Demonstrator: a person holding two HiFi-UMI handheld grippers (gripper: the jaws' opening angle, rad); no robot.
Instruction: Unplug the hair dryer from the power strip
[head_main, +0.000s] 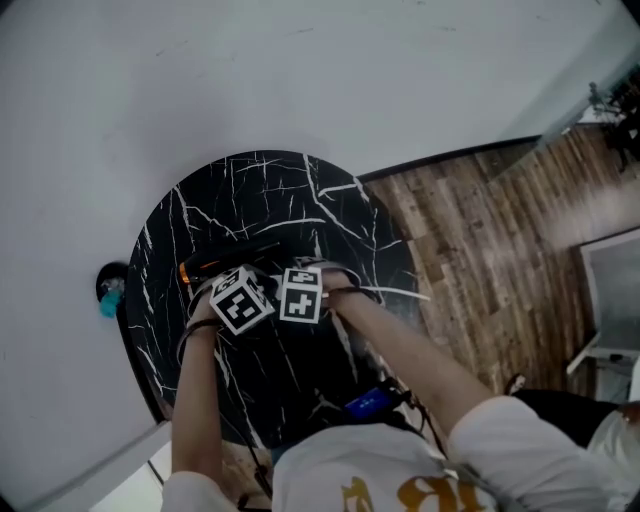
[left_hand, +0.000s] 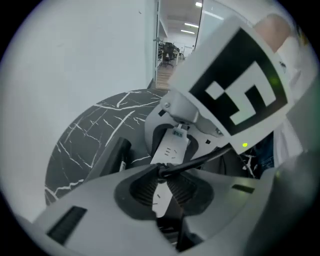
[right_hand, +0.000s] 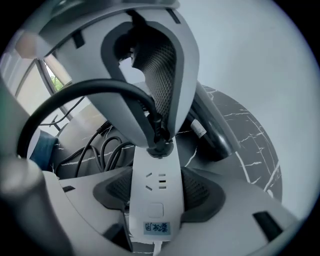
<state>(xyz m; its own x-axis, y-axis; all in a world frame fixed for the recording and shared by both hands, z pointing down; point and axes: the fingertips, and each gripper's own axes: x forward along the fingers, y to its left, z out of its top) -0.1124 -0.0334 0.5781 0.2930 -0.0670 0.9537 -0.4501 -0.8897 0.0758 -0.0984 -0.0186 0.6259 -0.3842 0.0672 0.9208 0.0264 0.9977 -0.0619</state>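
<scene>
Plug (right_hand: 159, 146) of the dryer looks seated in the far socket of the white strip (right_hand: 152, 177), which lies flat near the middle of the black marble table (right_hand: 250, 145). The left gripper (left_hand: 161, 182) comes down steeply from above and is clenched on the plug, its pads pinching the dark body just where the cord (right_hand: 75, 95) leaves it. The right gripper (right_hand: 156, 200) is clamped across the strip toward its button end, with a pad pressed on each long side to hold it down. The dryer (right_hand: 212, 132) lies just beside the strip on the wall side, and loose cables (right_hand: 95, 150) coil on the other side. The main risk I see is the left grip sitting so near the cord: on a pull the pads could slide off the plug and strain the cord instead. A tilted pull could bind the pins or lever the strip up, and the smooth sides of the strip could slip through the right pads so that it rises with the plug. A sudden release could jerk the cord and drag the dryer. The two grippers sit almost touching and may knock together. No container shows on the table.
</scene>
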